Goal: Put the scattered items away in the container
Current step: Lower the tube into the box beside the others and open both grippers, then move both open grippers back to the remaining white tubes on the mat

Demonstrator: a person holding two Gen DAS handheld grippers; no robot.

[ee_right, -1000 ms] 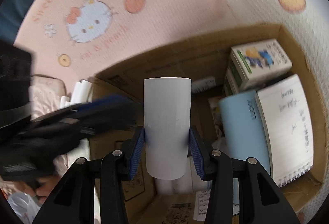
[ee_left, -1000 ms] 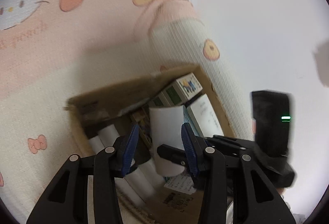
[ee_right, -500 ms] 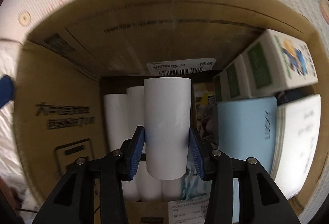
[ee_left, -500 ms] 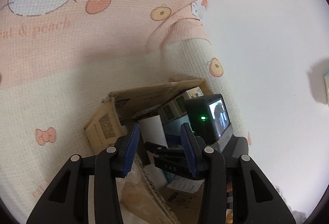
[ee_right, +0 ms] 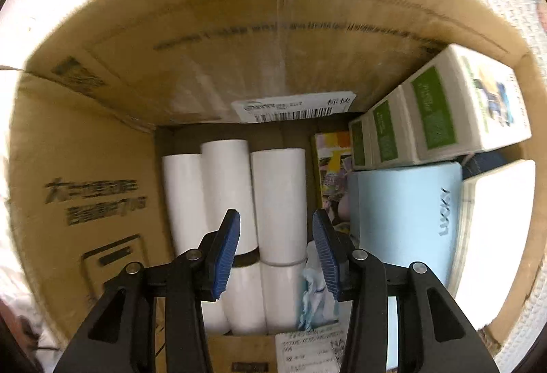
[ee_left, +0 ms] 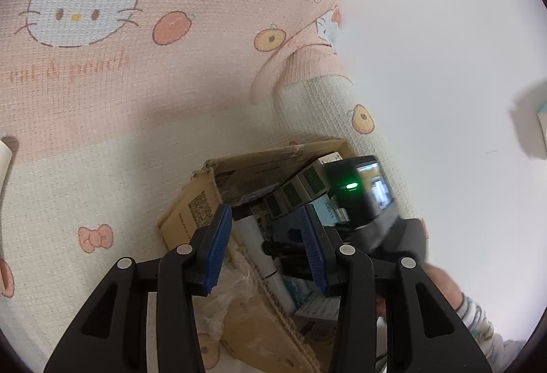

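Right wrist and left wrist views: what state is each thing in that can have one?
cardboard box: open at the top, partly filled.
white roll: lying in the box on other rolls, clear of both pads.
right gripper: open, pointing down into the box, gripping nothing.
left gripper: open, empty, by the box's edge.
green-labelled cartons: closed, packed side by side against the box wall.
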